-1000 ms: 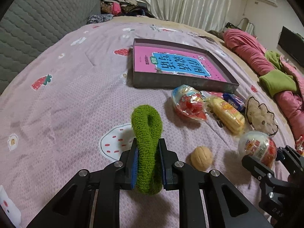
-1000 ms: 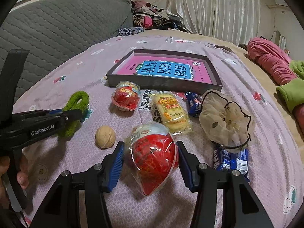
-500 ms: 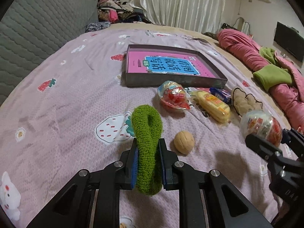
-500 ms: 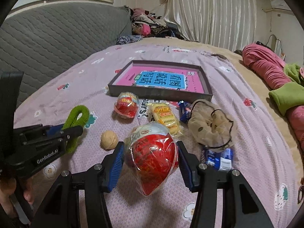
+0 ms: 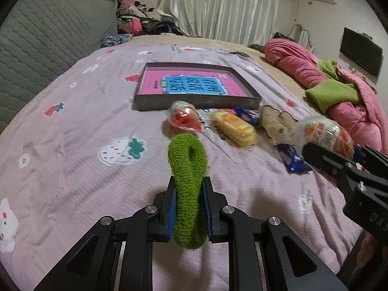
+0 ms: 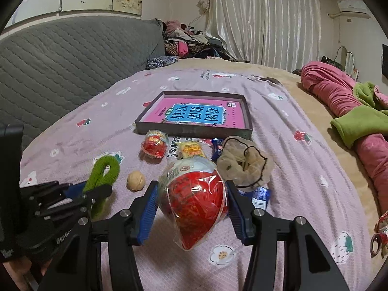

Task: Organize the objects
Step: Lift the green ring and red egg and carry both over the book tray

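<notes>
My left gripper (image 5: 188, 184) is shut on a green terry hair tie (image 5: 188, 162), which stands up out of the jaws above the bedspread. My right gripper (image 6: 191, 189) is shut on a plastic-wrapped red and white egg toy (image 6: 194, 198), held clear of the bed. A dark shallow box (image 6: 194, 129) with a pink book in it lies further back. In front of the box lie a second wrapped egg (image 6: 155, 143), a yellow biscuit pack (image 6: 191, 149), a beige hair tie (image 6: 242, 165), a blue packet (image 6: 259, 194) and a walnut (image 6: 136, 180).
The lilac printed bedspread (image 5: 72, 145) runs wide to the left. A grey quilted headboard (image 6: 60, 68) bounds the left side. A rolled pink quilt with green cloth (image 5: 339, 97) lies along the right edge, and clothes are piled at the back.
Both grippers have risen and drawn back from the box, each keeping its object. The walnut has left the left wrist view.
</notes>
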The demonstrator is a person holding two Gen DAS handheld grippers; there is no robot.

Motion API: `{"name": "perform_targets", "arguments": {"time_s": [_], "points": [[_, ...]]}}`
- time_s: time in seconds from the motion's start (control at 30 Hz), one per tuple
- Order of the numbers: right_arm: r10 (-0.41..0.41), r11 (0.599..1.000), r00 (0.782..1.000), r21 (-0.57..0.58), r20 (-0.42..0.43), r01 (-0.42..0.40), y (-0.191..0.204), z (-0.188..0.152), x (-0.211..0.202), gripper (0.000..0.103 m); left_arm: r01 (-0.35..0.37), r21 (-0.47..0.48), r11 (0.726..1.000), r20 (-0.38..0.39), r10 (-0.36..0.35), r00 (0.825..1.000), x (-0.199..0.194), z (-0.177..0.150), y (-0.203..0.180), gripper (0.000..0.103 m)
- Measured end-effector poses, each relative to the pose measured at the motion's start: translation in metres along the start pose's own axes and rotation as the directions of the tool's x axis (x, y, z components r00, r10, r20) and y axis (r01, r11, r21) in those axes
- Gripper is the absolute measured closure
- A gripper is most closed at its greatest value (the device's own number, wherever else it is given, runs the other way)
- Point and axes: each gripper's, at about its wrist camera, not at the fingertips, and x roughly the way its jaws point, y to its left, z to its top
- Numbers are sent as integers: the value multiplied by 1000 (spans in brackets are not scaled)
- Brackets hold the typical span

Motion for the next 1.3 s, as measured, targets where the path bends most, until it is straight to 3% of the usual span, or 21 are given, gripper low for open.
{"name": "perform_targets", "arguments": {"time_s": [0.33, 0.83, 1.3], "points": [[-2, 1000, 999, 10, 33, 1, -12, -3, -16, 49, -28, 22, 999, 19, 27, 999, -19, 2, -26, 84], [28, 999, 997, 16, 75, -29, -31, -9, -19, 49, -65, 14, 998, 34, 64, 997, -21, 17, -31, 84], [38, 997, 987, -67, 153, -28, -41, 47, -18, 49, -82, 22, 996, 65, 81, 995, -3, 66, -22, 84]]}}
